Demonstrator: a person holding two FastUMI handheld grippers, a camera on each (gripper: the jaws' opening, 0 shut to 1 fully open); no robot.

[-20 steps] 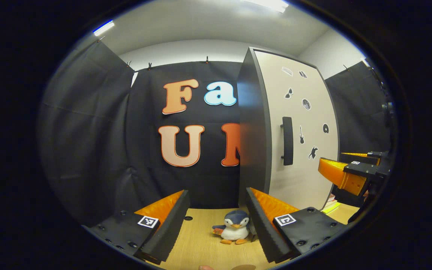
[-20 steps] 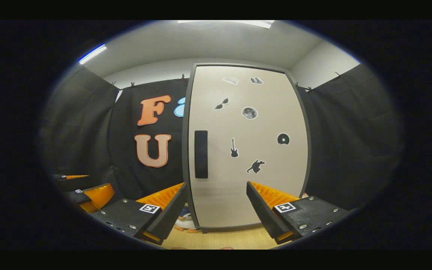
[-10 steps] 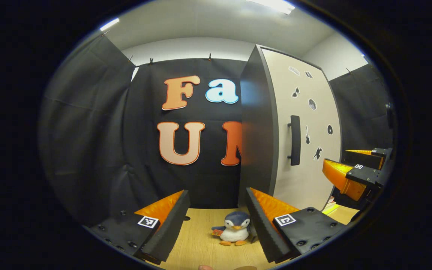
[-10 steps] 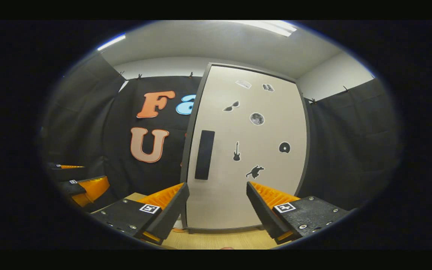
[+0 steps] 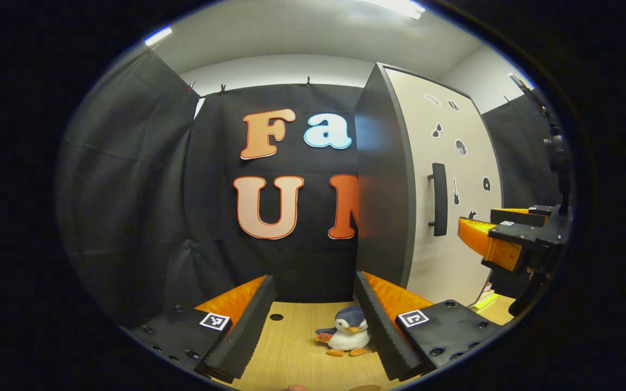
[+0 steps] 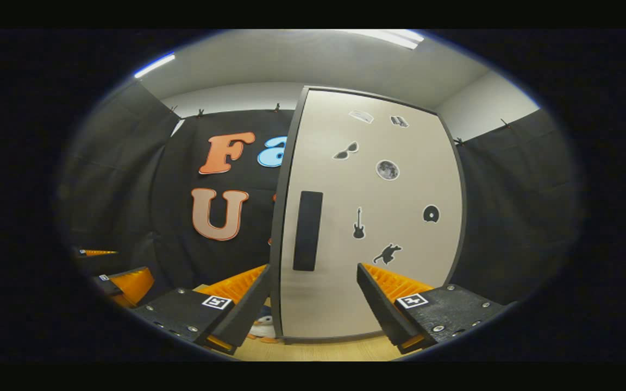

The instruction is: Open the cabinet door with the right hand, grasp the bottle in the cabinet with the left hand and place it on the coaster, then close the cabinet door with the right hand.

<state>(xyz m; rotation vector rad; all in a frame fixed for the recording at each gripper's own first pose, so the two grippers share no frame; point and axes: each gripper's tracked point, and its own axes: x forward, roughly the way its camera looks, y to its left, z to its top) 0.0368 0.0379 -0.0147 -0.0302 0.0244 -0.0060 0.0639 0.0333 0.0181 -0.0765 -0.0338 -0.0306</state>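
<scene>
The cabinet's white door (image 6: 378,255) carries small black stickers and is closed, hiding the inside. Its black handle (image 6: 307,231) runs upright near the door's left edge. My right gripper (image 6: 313,269) is open, a short way in front of the door and just below the handle, touching nothing. The left gripper view shows the cabinet's dark side panel (image 5: 381,184), the handle (image 5: 439,199) and the right gripper (image 5: 487,225) in front of the door. My left gripper (image 5: 313,277) is open and empty over the table, left of the cabinet.
A plush penguin (image 5: 348,334) sits on the wooden table (image 5: 291,347) by the cabinet's left corner, close to my left gripper's right finger. Some flat books (image 5: 484,298) lie at the cabinet's foot. A thin brown rim (image 5: 364,387) peeks in at the bottom edge.
The right gripper has edged up and nearer the door, so the handle now sits just above its fingers. The left gripper has shifted slightly; both stay open.
</scene>
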